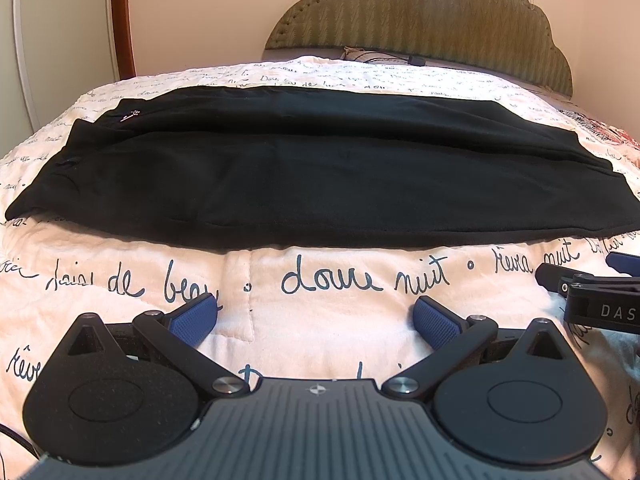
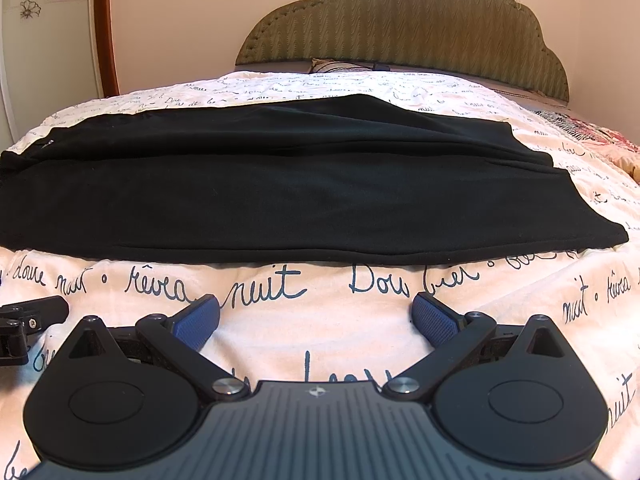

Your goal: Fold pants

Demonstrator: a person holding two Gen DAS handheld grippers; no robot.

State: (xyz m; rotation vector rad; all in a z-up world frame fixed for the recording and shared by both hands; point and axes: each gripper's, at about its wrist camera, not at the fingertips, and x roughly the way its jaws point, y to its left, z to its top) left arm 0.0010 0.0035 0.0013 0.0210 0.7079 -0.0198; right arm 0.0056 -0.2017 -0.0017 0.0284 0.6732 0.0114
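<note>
A pair of black soft-fabric pants [image 1: 312,172] lies flat across a bed covered with a cream quilted bedspread printed with dark handwritten French words [image 1: 328,280]. The pants are already folded lengthwise, one leg over the other, with the waist end at the left and the leg ends at the right. A small silver zipper pull [image 1: 129,116] shows near the waist.

The left gripper [image 1: 316,320] rests low over the bedspread, just in front of the near edge of the pants and not touching them. Its jaws are spread wide and hold nothing. The right gripper [image 2: 316,318] is beside it, also in front of the pants, with jaws wide apart and empty.

Behind the bed stands an olive-green padded headboard with a scalloped top [image 2: 404,24].
</note>
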